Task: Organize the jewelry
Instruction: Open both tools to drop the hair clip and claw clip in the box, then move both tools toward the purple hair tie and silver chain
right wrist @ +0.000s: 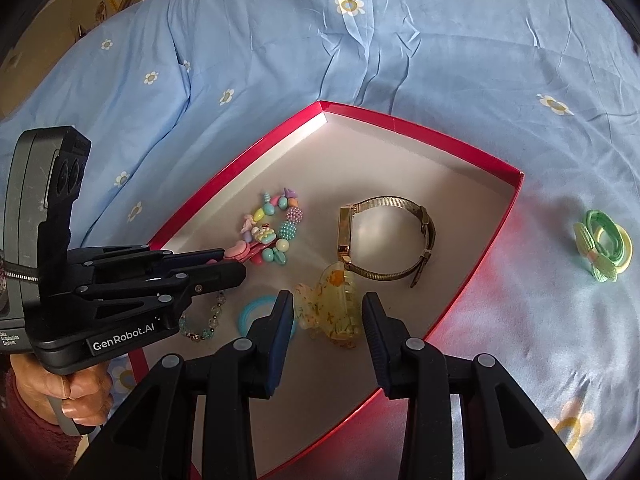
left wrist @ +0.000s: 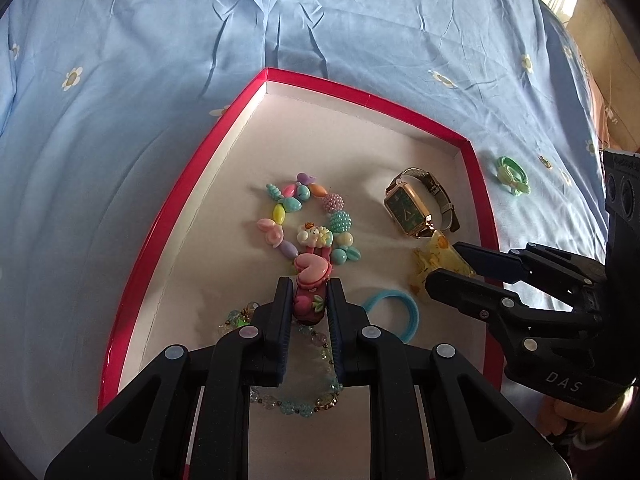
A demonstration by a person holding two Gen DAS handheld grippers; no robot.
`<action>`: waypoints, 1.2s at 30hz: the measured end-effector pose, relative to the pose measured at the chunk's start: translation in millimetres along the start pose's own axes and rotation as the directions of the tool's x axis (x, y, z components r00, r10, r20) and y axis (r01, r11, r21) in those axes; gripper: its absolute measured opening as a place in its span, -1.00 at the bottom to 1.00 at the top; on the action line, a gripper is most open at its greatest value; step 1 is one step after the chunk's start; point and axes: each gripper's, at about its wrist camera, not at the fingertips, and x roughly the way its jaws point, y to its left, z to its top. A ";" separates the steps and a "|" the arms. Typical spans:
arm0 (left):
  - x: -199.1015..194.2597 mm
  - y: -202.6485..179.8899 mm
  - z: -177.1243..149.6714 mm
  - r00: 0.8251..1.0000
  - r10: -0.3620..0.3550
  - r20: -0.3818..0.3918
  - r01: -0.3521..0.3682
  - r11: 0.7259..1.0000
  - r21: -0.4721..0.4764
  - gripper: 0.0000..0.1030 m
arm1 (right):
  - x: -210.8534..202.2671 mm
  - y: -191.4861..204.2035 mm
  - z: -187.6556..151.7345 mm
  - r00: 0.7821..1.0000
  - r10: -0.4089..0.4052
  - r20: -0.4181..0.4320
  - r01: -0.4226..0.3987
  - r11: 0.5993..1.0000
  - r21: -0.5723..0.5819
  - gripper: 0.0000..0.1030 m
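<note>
A red box (left wrist: 168, 208) (right wrist: 496, 168) with a white floor lies on the blue bedsheet. My left gripper (left wrist: 309, 292) (right wrist: 236, 262) is shut on a pink hair clip (left wrist: 312, 276) (right wrist: 250, 250) low over the box floor, by a pastel bead bracelet (left wrist: 308, 216) (right wrist: 276, 220). My right gripper (right wrist: 326, 312) (left wrist: 448, 264) is open, its fingers on either side of a yellow claw clip (right wrist: 328, 304) (left wrist: 436, 264) lying in the box. A gold watch (left wrist: 412, 208) (right wrist: 384, 240), a blue hair tie (left wrist: 396, 312) (right wrist: 252, 312) and a clear bead bracelet (left wrist: 304, 400) (right wrist: 204, 328) also lie in the box.
A green and yellow hair tie with a bow (left wrist: 512, 176) (right wrist: 604, 248) lies on the flowered blue sheet (left wrist: 120, 80) (right wrist: 440, 40), to the right outside the box. The bed's edge and a lit floor show at the far right in the left wrist view.
</note>
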 end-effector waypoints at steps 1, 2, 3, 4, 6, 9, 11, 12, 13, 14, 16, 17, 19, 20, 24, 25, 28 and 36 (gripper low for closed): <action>0.1 0.2 -0.1 1.000 0.001 0.000 -0.001 1.000 -0.002 -0.71 | 0.3 0.1 0.2 1.000 0.001 0.000 -0.001 1.000 0.001 -0.28; 0.0 0.4 -0.1 1.000 0.001 0.000 -0.001 1.000 -0.004 -0.70 | 0.2 0.0 0.1 1.000 0.003 -0.001 -0.003 1.000 0.001 -0.28; -0.4 0.4 -0.3 1.000 0.001 0.002 -0.001 1.000 -0.005 -0.68 | 0.1 0.0 0.1 1.000 0.006 -0.001 -0.006 1.000 0.003 -0.28; -0.7 0.1 -0.3 1.000 0.003 0.004 -0.003 1.000 -0.006 -0.67 | -0.2 -0.1 0.2 1.000 0.009 -0.002 -0.009 1.000 0.006 -0.28; -2.3 -1.1 -1.1 1.000 0.014 0.009 -0.014 1.000 -0.001 -0.60 | -1.0 -0.4 0.0 1.000 0.013 -0.001 -0.013 1.000 0.009 -0.27; -4.5 -2.2 -2.0 1.000 0.013 0.012 -0.013 1.000 0.002 -0.46 | -3.8 -0.4 -1.0 1.000 0.017 0.003 -0.017 1.000 0.011 -0.21; -6.9 -2.7 -2.9 1.000 0.016 0.015 -0.016 1.000 0.000 -0.44 | -6.5 -0.4 -1.5 1.000 0.017 0.009 -0.017 1.000 0.012 -0.18; -8.9 -2.7 -3.8 1.000 0.019 0.018 -0.019 1.000 -0.001 -0.42 | -8.8 -0.7 -1.8 1.000 0.014 0.012 -0.014 1.000 0.012 -0.18; -11.6 -2.5 -4.9 1.000 0.021 0.023 -0.021 1.000 -0.004 -0.40 | -11.7 -1.1 -2.1 1.000 0.014 0.017 -0.014 1.000 0.013 -0.18; -13.9 -2.1 -6.0 0.999 0.022 0.028 -0.022 1.000 -0.007 -0.36 | -14.7 -1.4 -2.1 1.000 0.015 0.023 -0.016 1.000 0.016 -0.18; -19.5 -0.4 -8.8 0.999 0.022 0.037 -0.021 1.000 -0.020 -0.25 | -22.7 -2.0 -2.8 0.999 0.016 0.038 -0.017 1.000 0.020 -0.17; -22.4 0.0 -10.3 0.999 0.019 0.043 -0.018 0.999 -0.027 -0.22 | -28.4 -2.7 -3.9 0.999 0.018 0.048 -0.019 1.000 0.023 -0.16; -27.9 0.1 -13.6 0.999 0.014 0.053 -0.012 0.999 -0.042 -0.21 | -37.4 -3.3 -5.7 0.998 0.018 0.066 -0.020 0.999 0.028 -0.10; -30.8 -0.3 -15.2 0.998 0.010 0.058 -0.008 0.999 -0.050 -0.21 | -42.8 -4.0 -7.4 0.997 0.016 0.076 -0.019 0.999 0.032 -0.10; -43.3 -3.9 -23.5 0.997 -0.008 0.082 0.015 0.997 -0.080 -0.17 | -64.2 -9.6 -17.1 0.994 0.011 0.110 -0.017 0.998 0.053 -0.09; -46.6 -5.3 -25.6 0.996 -0.013 0.087 0.020 0.996 -0.085 -0.16 | -69.4 -11.4 -20.0 0.993 0.009 0.117 -0.016 0.998 0.058 -0.09; -54.2 -10.8 -32.0 0.995 -0.030 0.099 0.040 0.995 -0.095 -0.12 | -85.0 -19.2 -30.5 0.991 -0.009 0.134 -0.001 0.997 0.080 -0.08; -66.9 -32.4 -46.9 0.992 -0.071 0.101 0.079 0.994 -0.074 -0.12 | -123.3 -45.6 -58.6 0.984 -0.068 0.162 0.046 0.990 0.136 -0.05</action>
